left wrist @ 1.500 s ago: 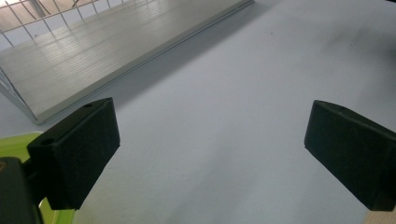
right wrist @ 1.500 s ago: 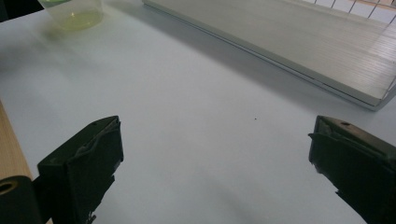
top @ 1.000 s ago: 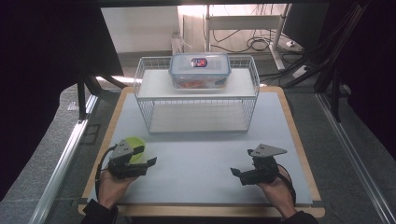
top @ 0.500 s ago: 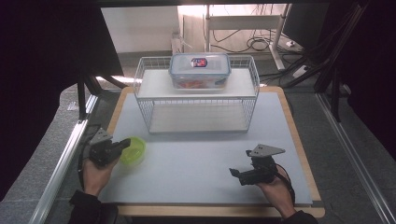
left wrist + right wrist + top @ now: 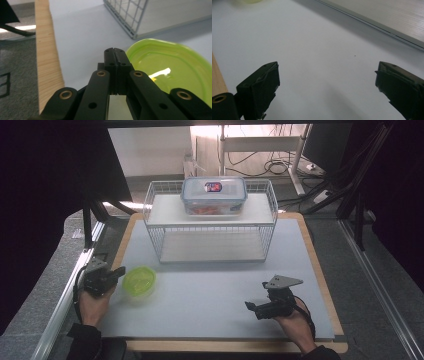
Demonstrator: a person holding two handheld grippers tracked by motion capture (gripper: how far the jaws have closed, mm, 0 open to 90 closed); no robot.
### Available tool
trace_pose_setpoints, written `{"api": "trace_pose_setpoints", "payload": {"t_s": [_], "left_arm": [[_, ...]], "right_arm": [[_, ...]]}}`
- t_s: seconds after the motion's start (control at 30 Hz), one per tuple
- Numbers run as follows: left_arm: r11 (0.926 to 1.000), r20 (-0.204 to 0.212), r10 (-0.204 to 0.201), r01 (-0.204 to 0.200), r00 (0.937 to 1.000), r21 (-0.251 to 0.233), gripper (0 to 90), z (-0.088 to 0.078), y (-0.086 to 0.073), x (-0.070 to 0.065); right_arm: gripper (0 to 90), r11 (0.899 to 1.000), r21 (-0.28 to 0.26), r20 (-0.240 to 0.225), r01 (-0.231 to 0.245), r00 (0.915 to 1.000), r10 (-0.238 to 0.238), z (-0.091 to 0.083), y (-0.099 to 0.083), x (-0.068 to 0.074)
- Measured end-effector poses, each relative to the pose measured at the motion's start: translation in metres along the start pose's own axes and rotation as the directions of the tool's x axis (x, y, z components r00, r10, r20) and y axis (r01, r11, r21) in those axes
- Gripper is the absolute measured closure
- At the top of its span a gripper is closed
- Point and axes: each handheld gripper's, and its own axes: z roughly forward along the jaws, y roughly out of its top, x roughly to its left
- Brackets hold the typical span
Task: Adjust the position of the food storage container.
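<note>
Green lid let go, left gripper shut and empty.

The lid (image 5: pixel 139 281) now lies flat on the bench (image 5: pixel 210 295), just beside the left gripper (image 5: pixel 119 272), whose jaws have closed with nothing between them. Earlier that gripper held the lid farther right. The right gripper (image 5: pixel 250 306) waits wide open.

The grey mat (image 5: pixel 210 290) bears a green lid (image 5: pixel 139 281) and wire rack (image 5: pixel 210 227).

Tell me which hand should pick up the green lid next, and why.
Left, probably. The left gripper sits right beside the green lid, jaws shut and empty, so it must open first. The right gripper is open but far across the mat.
</note>
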Motion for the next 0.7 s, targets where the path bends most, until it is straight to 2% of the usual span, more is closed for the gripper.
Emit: {"api": "trace_pose_setpoints", "payload": {"t_s": [0.23,0.37,0.5,0.7], "left_arm": [[0.9987,-0.013,0.02,-0.019,0.9997,0.048,89.9,0.008,-0.002,-0.005],[0.9988,-0.006,0.018,-0.017,0.9998,0.047,90.0,0.008,-0.001,-0.008],[0.9983,0.014,0.021,-0.022,0.9997,0.054,90.0,0.011,0.0,-0.014],[0.9974,0.052,0.036,-0.039,0.998,0.061,90.0,0.017,0.004,-0.03]], "right_arm": [[5.4,1.0,0.008,-0.002,0.0,1.0,0.0,0.001,0.0,0.0],[5.4,1.0,0.012,-0.004,0.002,1.0,-0.002,0.001,-0.001,0.0],[5.4,1.0,0.018,-0.006,0.002,1.0,-0.002,0.002,-0.001,0.001],[5.5,1.0,0.024,-0.008,0.001,1.0,-0.001,0.003,-0.001,0.001]]}}
